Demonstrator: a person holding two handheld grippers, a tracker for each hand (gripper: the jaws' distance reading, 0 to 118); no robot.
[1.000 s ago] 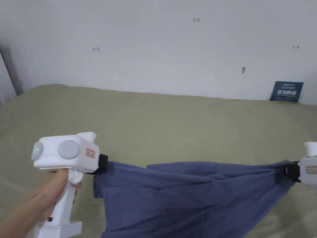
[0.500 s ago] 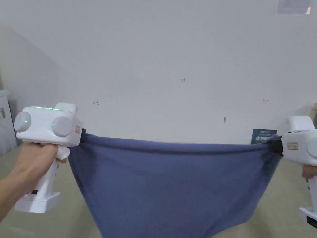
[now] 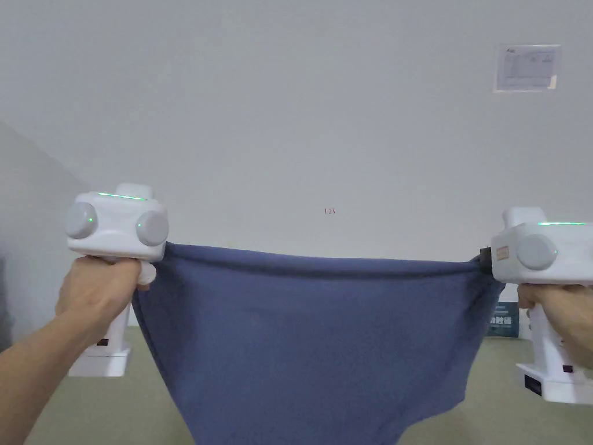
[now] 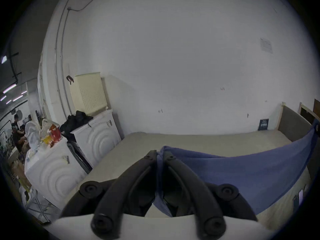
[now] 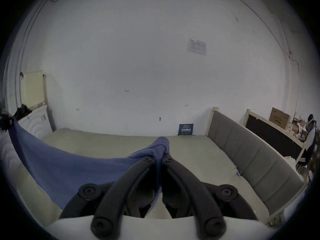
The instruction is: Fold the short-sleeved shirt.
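Blue shirt [image 3: 313, 336] is held stretched above the bed [image 4: 207, 143], clamped by left gripper [image 4: 159, 155] and right gripper [image 5: 158, 157]; spreading step, flat lay-down needed next.

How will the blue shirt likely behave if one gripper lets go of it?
Probably floppy: the blue shirt sags between the left gripper and right gripper. The freed corner would likely drop toward the bed. It seems light, since small pinches hold it.
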